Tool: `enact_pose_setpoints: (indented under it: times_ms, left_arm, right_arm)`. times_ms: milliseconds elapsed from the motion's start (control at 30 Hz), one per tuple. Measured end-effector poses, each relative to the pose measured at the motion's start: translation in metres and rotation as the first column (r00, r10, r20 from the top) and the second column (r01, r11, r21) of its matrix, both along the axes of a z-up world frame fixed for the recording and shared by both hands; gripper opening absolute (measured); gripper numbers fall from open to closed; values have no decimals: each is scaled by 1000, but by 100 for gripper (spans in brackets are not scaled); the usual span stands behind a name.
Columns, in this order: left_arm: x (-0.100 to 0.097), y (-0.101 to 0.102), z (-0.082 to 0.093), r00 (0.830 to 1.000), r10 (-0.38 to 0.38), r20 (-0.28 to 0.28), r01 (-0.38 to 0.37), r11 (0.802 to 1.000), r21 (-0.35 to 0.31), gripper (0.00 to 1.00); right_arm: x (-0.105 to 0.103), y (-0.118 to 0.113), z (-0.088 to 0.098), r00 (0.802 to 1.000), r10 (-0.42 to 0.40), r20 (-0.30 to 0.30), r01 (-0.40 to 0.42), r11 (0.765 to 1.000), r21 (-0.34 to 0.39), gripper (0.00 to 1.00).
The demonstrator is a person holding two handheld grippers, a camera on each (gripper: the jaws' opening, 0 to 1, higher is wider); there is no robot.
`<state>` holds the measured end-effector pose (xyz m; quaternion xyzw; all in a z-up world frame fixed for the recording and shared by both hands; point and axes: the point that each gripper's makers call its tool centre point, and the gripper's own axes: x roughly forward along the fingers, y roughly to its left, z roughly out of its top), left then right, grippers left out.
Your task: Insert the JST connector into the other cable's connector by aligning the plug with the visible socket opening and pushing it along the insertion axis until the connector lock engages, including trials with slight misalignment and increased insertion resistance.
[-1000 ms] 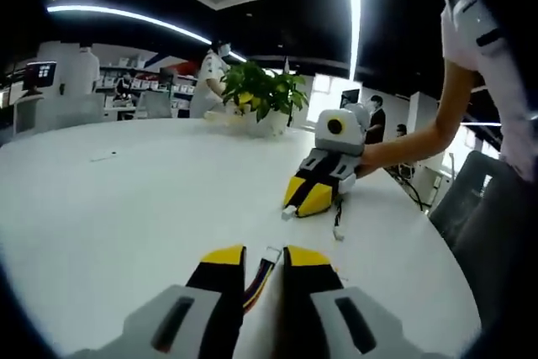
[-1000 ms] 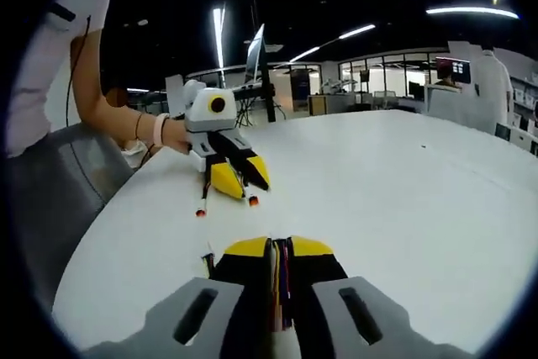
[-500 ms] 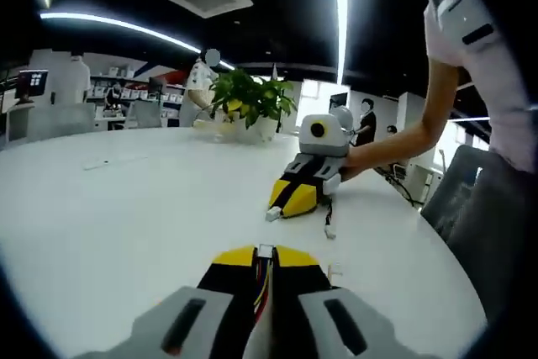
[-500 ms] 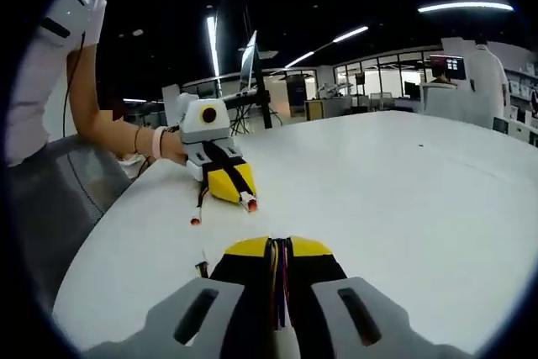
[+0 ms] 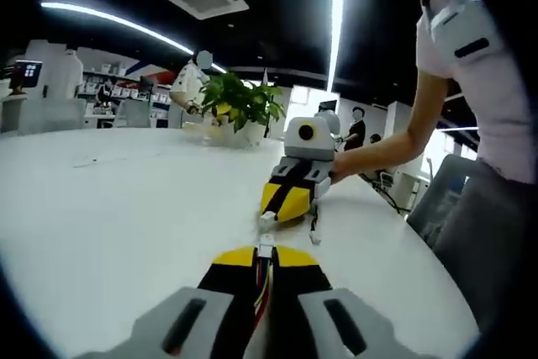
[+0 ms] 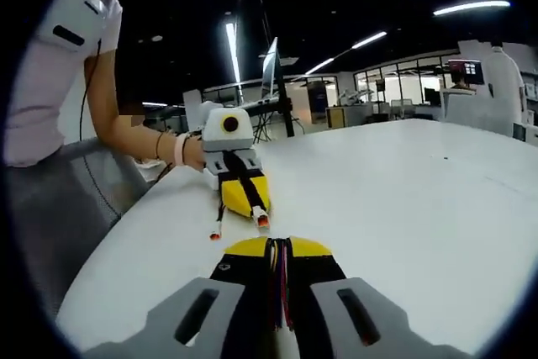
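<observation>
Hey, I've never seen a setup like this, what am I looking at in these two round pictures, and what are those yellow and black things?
A person is holding a hand tool with two fingers in each hand, and a camera rides on each tool. So each round picture looks forward along one tool's own fingers.

In the left gripper view, the left gripper rises from the bottom, shut on a cable with a white connector at its tip. Ahead, the right gripper comes toward it over the white table, held by the person's hand.

The right gripper view is the opposite look: its own fingers pinch a bundle of coloured wires, and the other tool faces it with its connector pointing forward.

A potted plant stands at the table's far side.
</observation>
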<state>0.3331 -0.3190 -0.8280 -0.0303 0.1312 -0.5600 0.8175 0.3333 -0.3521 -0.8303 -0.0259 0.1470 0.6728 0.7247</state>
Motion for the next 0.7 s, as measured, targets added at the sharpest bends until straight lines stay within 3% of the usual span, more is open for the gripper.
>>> enact_pose_setpoints:
  times_ms: [267,700]
  left_arm:
    - [-2,-2,-5,999,-43,9,42,999,32,0]
    - [-2,-3,-3,997,-75,12,75,997,18,0]
  right_arm:
    - [-9,9,-5,996,87,0,-87,996,-15,4]
    - [-12,11,-7,991,134,5,-134,990,-34,4]
